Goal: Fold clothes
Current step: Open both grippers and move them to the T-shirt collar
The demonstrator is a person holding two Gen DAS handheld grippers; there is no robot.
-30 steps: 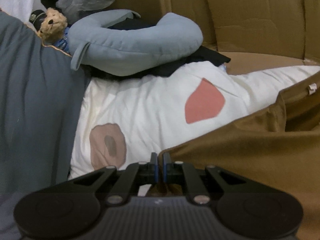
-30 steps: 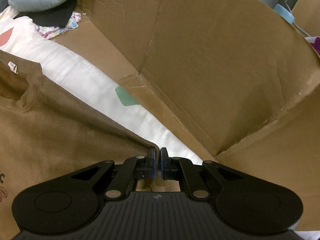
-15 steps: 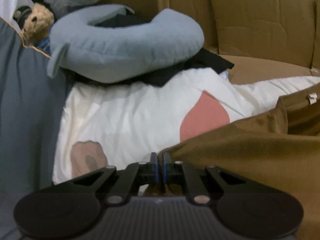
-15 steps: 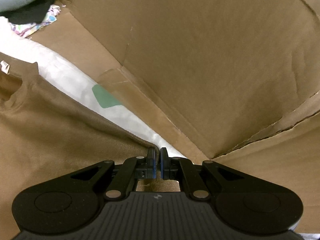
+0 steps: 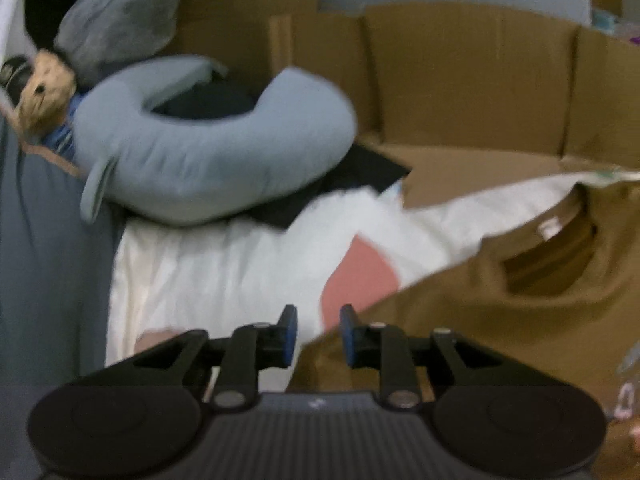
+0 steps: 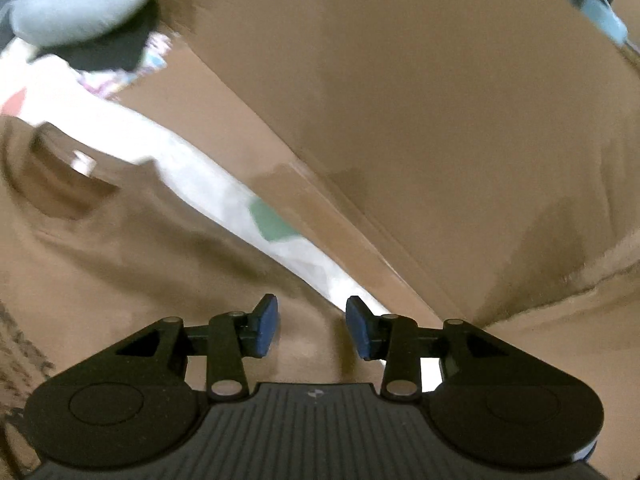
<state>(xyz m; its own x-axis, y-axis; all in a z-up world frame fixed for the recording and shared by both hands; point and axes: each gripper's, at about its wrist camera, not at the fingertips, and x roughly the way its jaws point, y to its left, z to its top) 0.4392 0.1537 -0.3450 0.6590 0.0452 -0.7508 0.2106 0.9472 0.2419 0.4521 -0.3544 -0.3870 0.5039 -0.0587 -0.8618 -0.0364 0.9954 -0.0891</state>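
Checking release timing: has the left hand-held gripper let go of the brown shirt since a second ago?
Yes. The left hand-held gripper was clamped on the brown shirt corner; its jaws are opening now, pads clear of the cloth.

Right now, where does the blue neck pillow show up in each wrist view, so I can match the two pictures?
Left wrist view: the blue neck pillow lies large at upper left, on a black cloth.
Right wrist view: it sits small in the top left corner.
Shared landmark: the brown shirt's neck opening, right of centre in the left view, at the left edge in the right view.
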